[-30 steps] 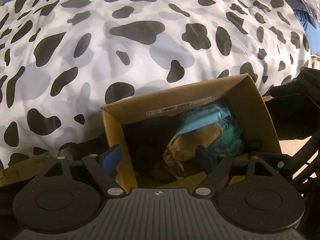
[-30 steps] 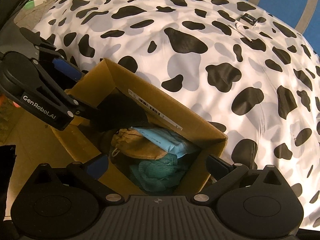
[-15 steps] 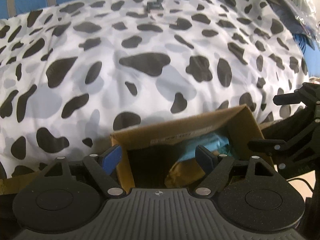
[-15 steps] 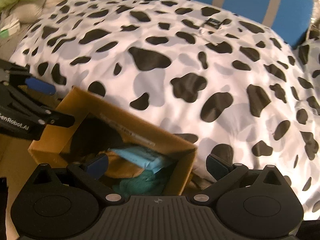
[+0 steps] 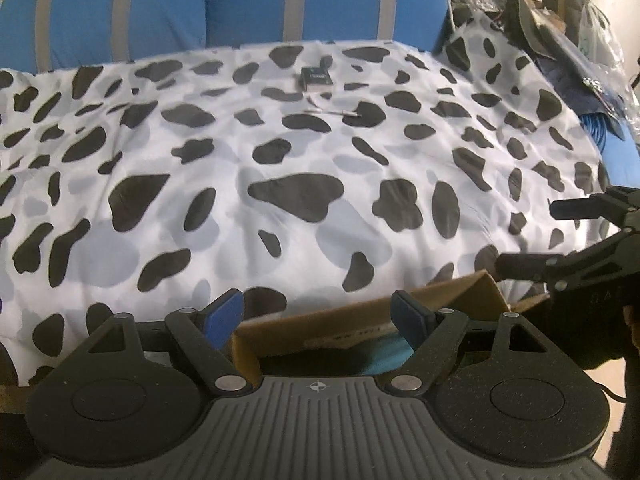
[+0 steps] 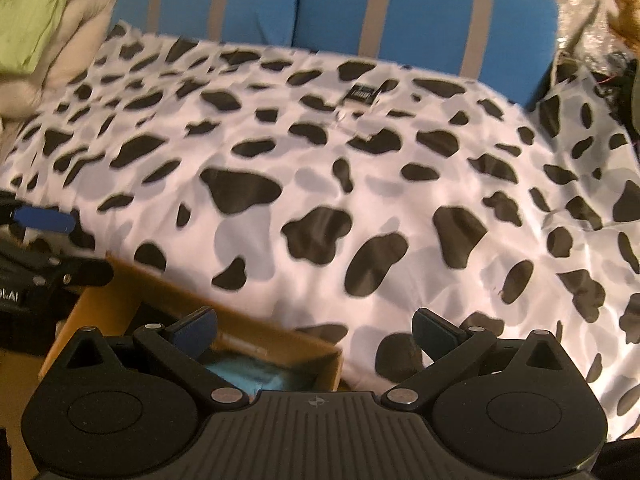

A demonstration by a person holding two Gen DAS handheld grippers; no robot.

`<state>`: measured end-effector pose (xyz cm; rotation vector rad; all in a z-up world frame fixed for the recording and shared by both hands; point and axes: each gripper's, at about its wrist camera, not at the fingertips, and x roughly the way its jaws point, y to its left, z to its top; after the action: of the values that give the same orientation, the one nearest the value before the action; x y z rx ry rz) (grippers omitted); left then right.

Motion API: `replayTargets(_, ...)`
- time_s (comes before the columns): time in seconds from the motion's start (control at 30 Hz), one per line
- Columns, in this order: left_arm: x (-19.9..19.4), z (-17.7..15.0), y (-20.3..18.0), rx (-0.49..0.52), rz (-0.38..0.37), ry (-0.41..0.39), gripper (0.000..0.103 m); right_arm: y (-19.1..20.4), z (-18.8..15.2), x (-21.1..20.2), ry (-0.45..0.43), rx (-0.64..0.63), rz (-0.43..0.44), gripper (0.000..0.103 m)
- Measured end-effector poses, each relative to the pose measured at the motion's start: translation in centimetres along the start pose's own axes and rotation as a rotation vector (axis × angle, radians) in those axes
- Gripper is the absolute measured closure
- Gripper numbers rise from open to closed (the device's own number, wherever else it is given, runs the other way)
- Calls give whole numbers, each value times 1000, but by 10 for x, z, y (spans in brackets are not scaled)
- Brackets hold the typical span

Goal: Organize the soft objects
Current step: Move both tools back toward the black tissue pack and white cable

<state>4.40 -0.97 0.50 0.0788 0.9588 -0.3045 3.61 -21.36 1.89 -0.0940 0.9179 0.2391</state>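
Spreading across both wrist views, a white quilt with black and grey cow-patch blotches covers the bed, backed by blue cushions with grey stripes. At the left, the left gripper hovers with its blue-padded fingers spread wide and nothing between them, poised above the near rim of an open brown cardboard box that sits against the quilt's edge. Inside the box, a teal-blue soft cloth shows (most of the contents are hidden behind the gripper body). Farther back on the quilt lies a small dark rectangular tag. To the right, the right gripper likewise stands wide apart and empty, its left pad over the box's far corner, its right pad over the quilt. At the right edge, clear plastic bags are heaped.
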Motion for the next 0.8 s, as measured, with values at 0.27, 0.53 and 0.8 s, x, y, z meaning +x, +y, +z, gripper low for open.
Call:
replayTargets(0.27, 1, 4, -7, 45, 24, -42, 23, -10, 10, 0, -80, 34, -35, 0)
replayTargets(0.53, 7, 10, -9, 86, 40, -79, 23, -19, 18, 4, -115, 51, -71, 0)
replayTargets(0.8, 16, 24, -2, 82, 46, -108, 23, -21, 29, 14, -137, 3, -95, 0)
